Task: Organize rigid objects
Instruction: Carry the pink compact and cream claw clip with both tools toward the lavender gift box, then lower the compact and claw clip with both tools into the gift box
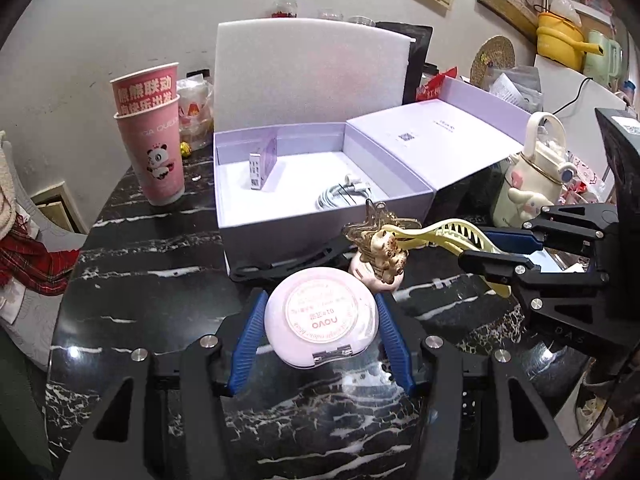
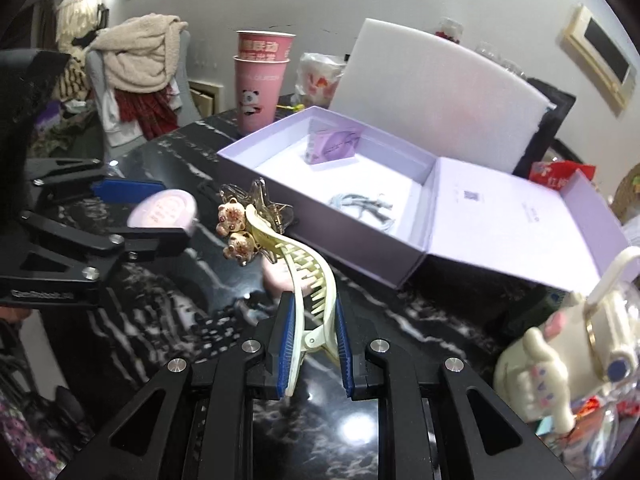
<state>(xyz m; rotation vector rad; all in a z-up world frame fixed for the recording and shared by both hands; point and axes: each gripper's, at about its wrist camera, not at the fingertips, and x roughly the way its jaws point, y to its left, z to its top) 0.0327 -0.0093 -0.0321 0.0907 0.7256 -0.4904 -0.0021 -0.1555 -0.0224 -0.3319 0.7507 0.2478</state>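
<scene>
Left claw (image 1: 320, 320): jaws wide, bracketing the round pink compact (image 1: 322, 322) on both sides. Blue pads look to be at its flanks, but I can't tell if they're actually bearing on it. The compact sits low over the marble bench (image 1: 140, 300); the right wrist view suggests it's lifted, blurred, so not certain.

The open lilac box (image 1: 320, 216) is dead ahead of that claw with its near wall facing me. Inside: small carton (image 1: 262, 166) far left, coiled cable (image 1: 344, 196) mid-right. The white floor between them is the free spot.

In between, just ahead of the compact, are a clear star clip (image 2: 260, 198) and a pink lump (image 1: 374, 276).

Right claw (image 2: 312, 344): clamped on the hinge end of the yellow hair clip (image 2: 304, 276). Long axis runs away from me, bear charms (image 2: 236, 232) at the far tip. The box lies ahead-right of it, so this arm is nearer the cable side.

Lid (image 1: 432, 136) hangs open to the right; cream bottle (image 1: 532, 176) crowds that flank. My guess: go over the near wall, not around.
</scene>
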